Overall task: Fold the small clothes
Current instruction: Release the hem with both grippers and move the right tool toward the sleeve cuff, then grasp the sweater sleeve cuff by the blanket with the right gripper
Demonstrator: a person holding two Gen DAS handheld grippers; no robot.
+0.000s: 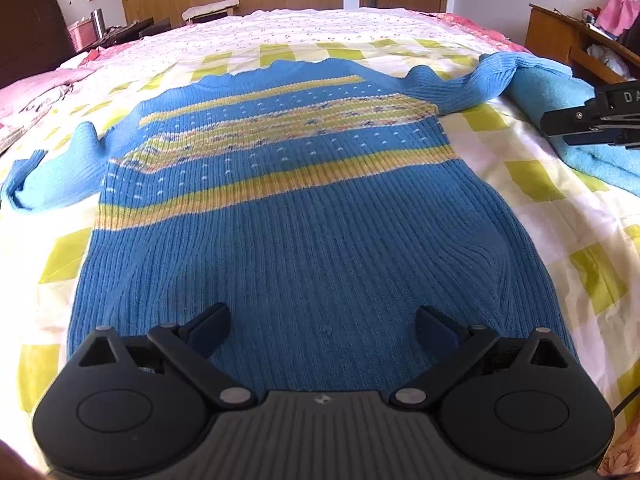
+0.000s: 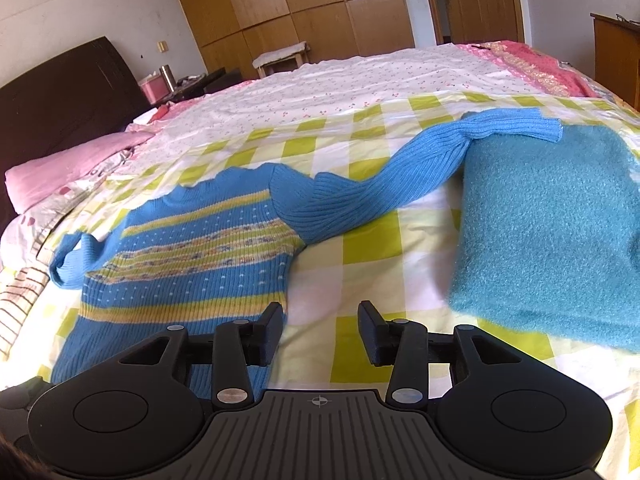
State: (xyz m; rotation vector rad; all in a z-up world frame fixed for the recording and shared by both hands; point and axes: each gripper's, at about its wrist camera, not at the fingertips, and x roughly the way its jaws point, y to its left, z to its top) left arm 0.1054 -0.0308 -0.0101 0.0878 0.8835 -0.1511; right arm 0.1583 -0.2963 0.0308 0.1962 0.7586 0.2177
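the left gripper (image 1: pixel 323 326) is held wide open and empty above the hem of a blue ribbed knit sweater with yellow stripes (image 1: pixel 280 216), which is spread flat on a yellow-and-white checked bedsheet (image 2: pixel 360 240). the right gripper (image 2: pixel 320 330) is seen parted and empty just beside the sweater's hem. farther off, one sleeve is draped onto a folded teal fuzzy garment (image 2: pixel 552 240).

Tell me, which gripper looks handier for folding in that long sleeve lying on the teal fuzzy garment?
Probably the right gripper: open, beside the sweater's sleeve-side edge, facing the sleeve. The left gripper, open, hangs over the hem.
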